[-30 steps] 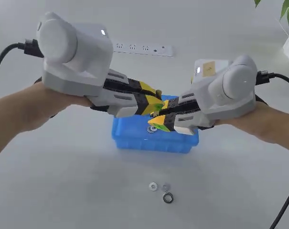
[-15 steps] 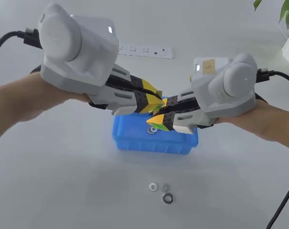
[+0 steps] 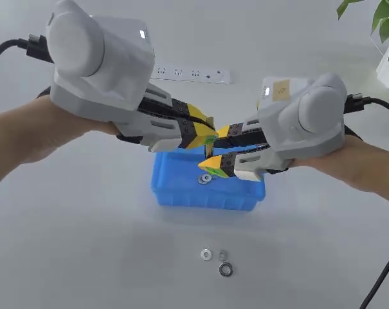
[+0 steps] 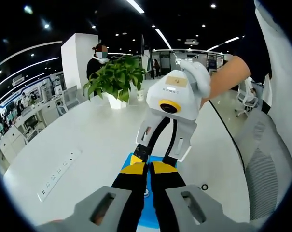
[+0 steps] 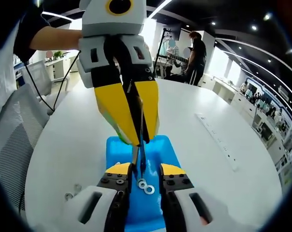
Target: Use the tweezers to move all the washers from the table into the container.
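The blue container (image 3: 204,196) sits mid-table with washers inside (image 3: 206,178), seen as two rings (image 5: 146,186) in the right gripper view. Three loose washers (image 3: 225,269) lie on the table in front of it. My left gripper (image 3: 212,134) is above the container, shut on thin tweezers (image 5: 138,150) that point down into it. My right gripper (image 3: 215,147) meets it from the right, jaws apart on either side of the tweezers' legs. In the left gripper view my own jaws (image 4: 149,168) stand nearly together, facing the right gripper (image 4: 155,157).
A white power strip (image 3: 191,73) lies at the back of the white table. A potted plant (image 3: 387,38) stands at the far right edge. Black cables trail from both grippers. Office chairs and people stand beyond the table.
The left gripper has risen a little with the tweezers. The right gripper's jaws stand wider apart than before. The washers have not moved.
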`<state>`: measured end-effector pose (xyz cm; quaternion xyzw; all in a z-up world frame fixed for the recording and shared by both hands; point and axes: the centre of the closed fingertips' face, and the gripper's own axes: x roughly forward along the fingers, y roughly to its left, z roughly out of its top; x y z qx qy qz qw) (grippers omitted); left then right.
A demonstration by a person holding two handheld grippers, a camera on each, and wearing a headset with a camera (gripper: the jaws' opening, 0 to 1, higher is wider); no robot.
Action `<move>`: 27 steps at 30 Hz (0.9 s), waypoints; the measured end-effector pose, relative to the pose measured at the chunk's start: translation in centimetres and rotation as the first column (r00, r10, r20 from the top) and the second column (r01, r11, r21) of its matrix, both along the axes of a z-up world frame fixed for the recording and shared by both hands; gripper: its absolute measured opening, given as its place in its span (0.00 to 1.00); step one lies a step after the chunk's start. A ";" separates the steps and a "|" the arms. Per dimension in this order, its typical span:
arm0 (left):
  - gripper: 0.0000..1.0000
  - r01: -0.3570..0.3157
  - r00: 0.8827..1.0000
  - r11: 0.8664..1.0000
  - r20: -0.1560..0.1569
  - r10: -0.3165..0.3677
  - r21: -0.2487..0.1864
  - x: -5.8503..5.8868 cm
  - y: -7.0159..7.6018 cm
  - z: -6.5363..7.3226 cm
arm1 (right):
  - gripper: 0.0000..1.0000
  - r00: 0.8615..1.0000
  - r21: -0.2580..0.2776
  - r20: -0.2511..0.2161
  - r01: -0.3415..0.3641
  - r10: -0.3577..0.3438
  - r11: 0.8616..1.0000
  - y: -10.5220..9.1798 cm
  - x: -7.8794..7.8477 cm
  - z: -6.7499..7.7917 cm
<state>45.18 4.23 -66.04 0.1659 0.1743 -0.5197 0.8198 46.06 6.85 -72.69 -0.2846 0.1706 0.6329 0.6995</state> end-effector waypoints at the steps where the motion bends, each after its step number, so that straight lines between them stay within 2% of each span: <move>1: 0.07 -0.001 1.000 1.000 -0.002 0.001 0.001 -0.1 0.0 0.1 | 0.24 1.000 0.003 -0.002 0.005 -0.004 1.000 -0.1 0.0 0.0; 5: 0.07 -0.014 1.000 1.000 0.009 0.014 -0.001 -0.1 0.2 0.7 | 0.28 0.999 0.017 -0.027 0.023 -0.023 1.000 -0.4 -0.3 0.3; 8: 0.07 -0.030 0.999 1.000 0.032 0.030 -0.002 -0.2 0.5 1.7 | 0.32 0.999 0.012 -0.041 0.035 -0.035 0.999 -0.9 -0.7 0.4; 11: 0.07 -0.031 0.999 0.999 0.041 0.032 -0.008 -0.4 0.6 2.5 | 0.39 0.995 0.031 -0.067 0.075 -0.072 0.997 -1.4 -1.0 0.9; 13: 0.07 -0.034 0.998 0.999 0.049 0.034 -0.005 -0.8 0.5 3.0 | 0.47 0.991 0.046 -0.096 0.098 -0.093 0.994 -1.8 -1.2 1.2; 16: 0.07 -0.038 0.998 0.999 0.048 0.039 -0.011 -1.6 0.5 3.6 | 0.55 0.989 0.041 -0.094 0.115 -0.111 0.993 -2.6 -1.6 1.4; 22: 0.07 -0.057 0.997 0.998 0.044 0.057 -0.009 -2.9 0.7 3.8 | 0.68 0.979 0.055 -0.110 0.176 -0.169 0.983 -4.7 -2.9 1.9; 25: 0.07 -0.055 0.997 0.998 0.048 0.056 -0.013 -4.2 0.0 4.4 | 0.74 0.975 0.042 -0.100 0.204 -0.199 0.978 -5.9 -3.4 1.7; 27: 0.07 -0.051 0.997 0.999 0.051 0.051 -0.012 -4.6 -0.3 4.6 | 0.77 0.968 0.043 -0.120 0.229 -0.223 0.972 -6.6 -4.0 1.6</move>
